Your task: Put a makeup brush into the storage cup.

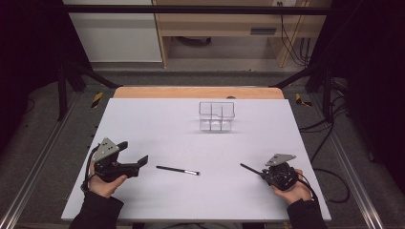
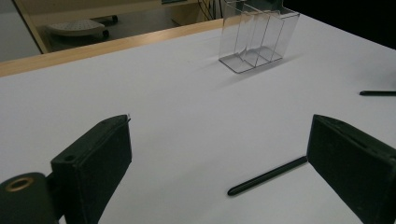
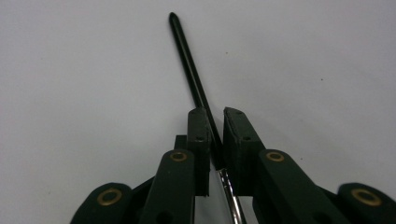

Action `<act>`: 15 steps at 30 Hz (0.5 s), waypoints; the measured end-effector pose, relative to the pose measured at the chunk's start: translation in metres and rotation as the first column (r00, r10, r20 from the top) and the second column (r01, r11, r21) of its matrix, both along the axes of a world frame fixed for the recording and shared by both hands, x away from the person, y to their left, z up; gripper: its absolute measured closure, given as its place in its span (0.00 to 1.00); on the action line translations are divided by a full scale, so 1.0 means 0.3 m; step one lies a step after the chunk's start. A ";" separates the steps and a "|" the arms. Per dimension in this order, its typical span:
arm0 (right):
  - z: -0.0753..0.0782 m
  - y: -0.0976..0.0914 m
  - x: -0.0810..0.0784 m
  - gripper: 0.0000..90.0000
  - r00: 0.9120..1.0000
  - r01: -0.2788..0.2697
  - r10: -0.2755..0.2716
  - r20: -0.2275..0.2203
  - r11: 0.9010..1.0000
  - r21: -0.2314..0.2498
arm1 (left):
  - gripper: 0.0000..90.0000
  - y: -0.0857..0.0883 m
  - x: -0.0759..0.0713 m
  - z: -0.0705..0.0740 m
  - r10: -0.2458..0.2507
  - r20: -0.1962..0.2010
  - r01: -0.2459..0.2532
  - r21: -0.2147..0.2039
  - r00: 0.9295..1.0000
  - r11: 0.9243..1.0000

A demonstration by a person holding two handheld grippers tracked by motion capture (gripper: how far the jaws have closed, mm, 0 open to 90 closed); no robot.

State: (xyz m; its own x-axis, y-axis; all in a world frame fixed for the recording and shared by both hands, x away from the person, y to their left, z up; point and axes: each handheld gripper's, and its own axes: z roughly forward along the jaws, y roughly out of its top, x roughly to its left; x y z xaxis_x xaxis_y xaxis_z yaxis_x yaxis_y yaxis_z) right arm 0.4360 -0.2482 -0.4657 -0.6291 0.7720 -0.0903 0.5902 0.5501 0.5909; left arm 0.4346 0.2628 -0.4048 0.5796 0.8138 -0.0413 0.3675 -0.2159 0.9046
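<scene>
My left tool (image 1: 136,162) stands wide open, resting low on the white counter (image 1: 157,119) with nothing between its jaws. Just past its tips, toward my right, a black pen (image 1: 177,170) lies flat and loose; in the left gripper view its near end (image 2: 266,176) sits close beside the right-hand jaw, so I judge a short slide forward would bring it into the gap. Ahead of both tools, well apart from either, stands a clear divided holder (image 1: 217,116), upright near the far edge of the counter, its open top facing up; I take it as the place the pens are meant to go.

My right tool (image 1: 258,172) is closed on a second pen (image 3: 191,79), gripped near its silver-clipped end so the long dark shaft sticks out ahead of the jaws. That pen points toward the middle of the counter, low over the surface.

Between the right tool and the holder the counter is bare, so there is open room to lift and swing. The near edge runs just behind both my hands; the right edge is close beside the right tool.
</scene>
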 end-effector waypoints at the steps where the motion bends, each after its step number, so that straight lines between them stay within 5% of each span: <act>1: 0.000 0.000 0.001 0.92 1.000 0.001 -0.001 0.004 1.000 -0.001 | 0.07 0.000 0.000 0.000 0.001 0.000 -0.001 0.000 1.000 1.000; 15: 0.004 0.002 -0.003 0.93 0.999 0.026 -0.026 -0.023 1.000 0.009 | 0.07 0.001 0.000 -0.001 -0.003 -0.002 0.003 0.007 1.000 1.000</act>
